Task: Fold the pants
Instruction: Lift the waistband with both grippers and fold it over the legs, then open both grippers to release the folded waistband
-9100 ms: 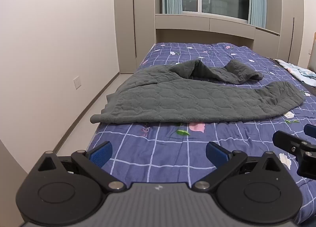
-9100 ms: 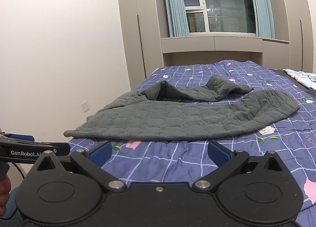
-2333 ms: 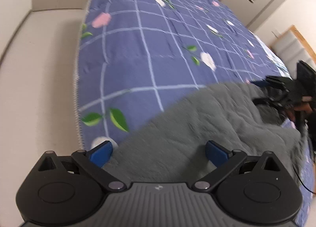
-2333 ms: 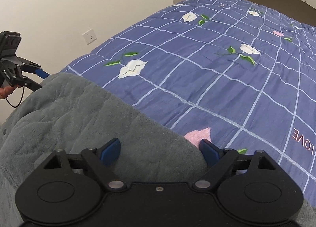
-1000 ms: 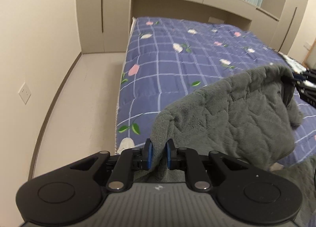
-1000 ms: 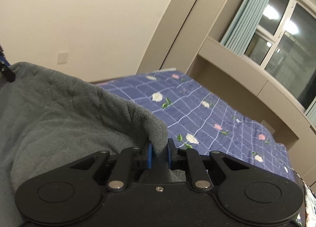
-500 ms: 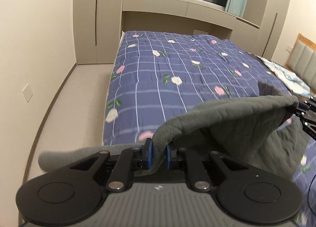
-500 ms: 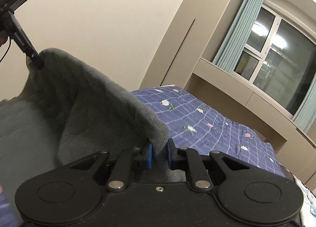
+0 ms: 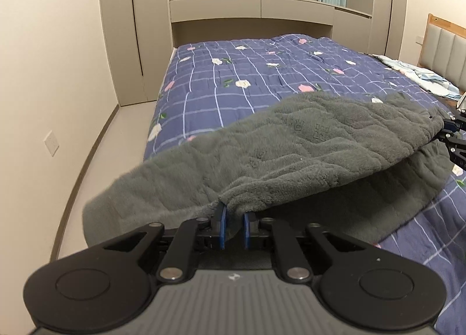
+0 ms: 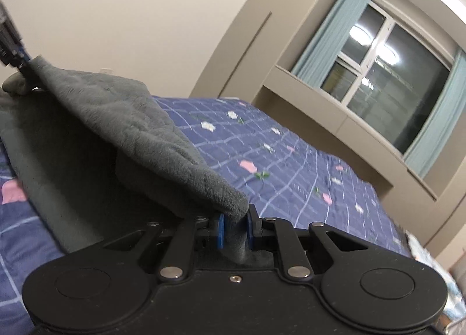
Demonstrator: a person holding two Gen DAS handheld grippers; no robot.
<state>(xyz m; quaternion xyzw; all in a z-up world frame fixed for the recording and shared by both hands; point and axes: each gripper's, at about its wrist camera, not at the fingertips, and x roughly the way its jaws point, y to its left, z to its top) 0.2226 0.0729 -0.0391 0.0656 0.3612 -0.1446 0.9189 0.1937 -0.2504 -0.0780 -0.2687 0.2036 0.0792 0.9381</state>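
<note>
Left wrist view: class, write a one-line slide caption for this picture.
Left gripper and right gripper each pinch an edge of the grey fleece pants, holding a folded-over layer above the blue floral bedspread.

Right hand-held gripper (image 10: 235, 228) clamped on grey pants (image 10: 122, 119) edge, fabric lifted over blue checked bedspread (image 10: 291, 166).

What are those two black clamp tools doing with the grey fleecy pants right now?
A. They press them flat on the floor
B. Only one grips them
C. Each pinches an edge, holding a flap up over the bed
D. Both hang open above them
C: the left gripper and right gripper are each shut on the pants, lifting a flap above the bed.
</note>
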